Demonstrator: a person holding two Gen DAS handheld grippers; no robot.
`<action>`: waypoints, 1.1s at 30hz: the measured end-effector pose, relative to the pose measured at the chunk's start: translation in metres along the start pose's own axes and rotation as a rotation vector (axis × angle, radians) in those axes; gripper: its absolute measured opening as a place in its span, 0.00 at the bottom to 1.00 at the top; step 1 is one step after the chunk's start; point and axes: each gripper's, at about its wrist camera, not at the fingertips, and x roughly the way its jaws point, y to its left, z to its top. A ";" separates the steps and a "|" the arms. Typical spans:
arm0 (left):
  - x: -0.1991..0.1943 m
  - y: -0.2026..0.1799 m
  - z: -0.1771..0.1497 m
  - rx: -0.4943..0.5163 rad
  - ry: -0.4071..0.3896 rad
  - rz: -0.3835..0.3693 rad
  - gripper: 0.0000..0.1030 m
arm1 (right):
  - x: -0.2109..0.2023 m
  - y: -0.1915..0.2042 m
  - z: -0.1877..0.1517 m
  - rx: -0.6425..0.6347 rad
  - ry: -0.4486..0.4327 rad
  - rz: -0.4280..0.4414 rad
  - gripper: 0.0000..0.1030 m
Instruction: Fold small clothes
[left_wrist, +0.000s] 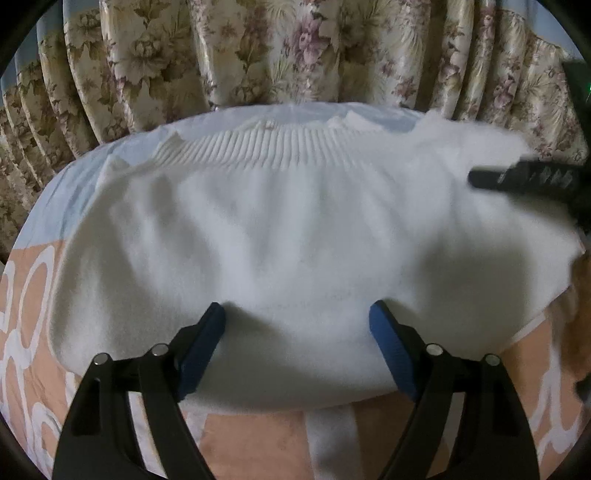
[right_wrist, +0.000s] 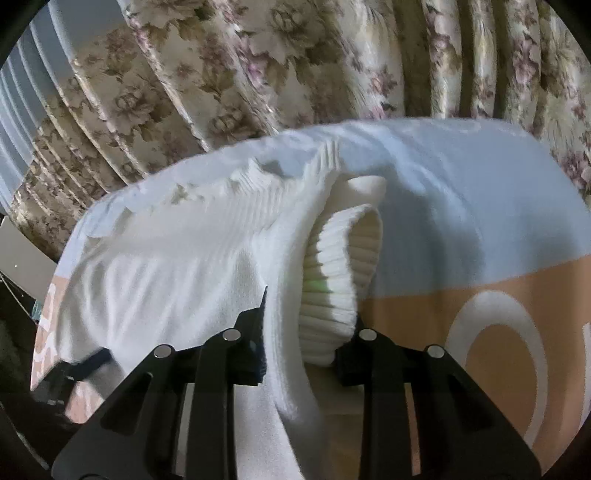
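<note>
Left wrist view: we count one white sweater (left_wrist: 280, 236) on one bed cover (left_wrist: 26, 332), peach with white loops and a pale blue end, before one floral curtain (left_wrist: 258, 51). The sweater lies flat, its long axis running left to right, its ribbed band (left_wrist: 255, 147) at the far edge toward the curtain. Our left gripper (left_wrist: 297, 314) is spread wide, blue pads resting on the knit. The right gripper (right_wrist: 306, 325) pinches a lifted fold of sweater beside a ribbed cuff (right_wrist: 340, 273). Its fingertips are buried in fabric, and from the left it appears blurred at the frame edge.
</note>
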 end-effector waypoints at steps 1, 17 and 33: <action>0.000 -0.001 0.000 0.000 -0.004 0.002 0.81 | -0.003 0.003 0.002 -0.006 -0.005 0.003 0.25; -0.020 0.014 0.010 -0.023 -0.037 -0.001 0.81 | -0.030 0.031 0.022 0.004 -0.039 0.068 0.25; -0.065 0.142 0.037 -0.159 -0.139 0.099 0.81 | -0.016 0.128 0.041 -0.043 -0.041 0.135 0.26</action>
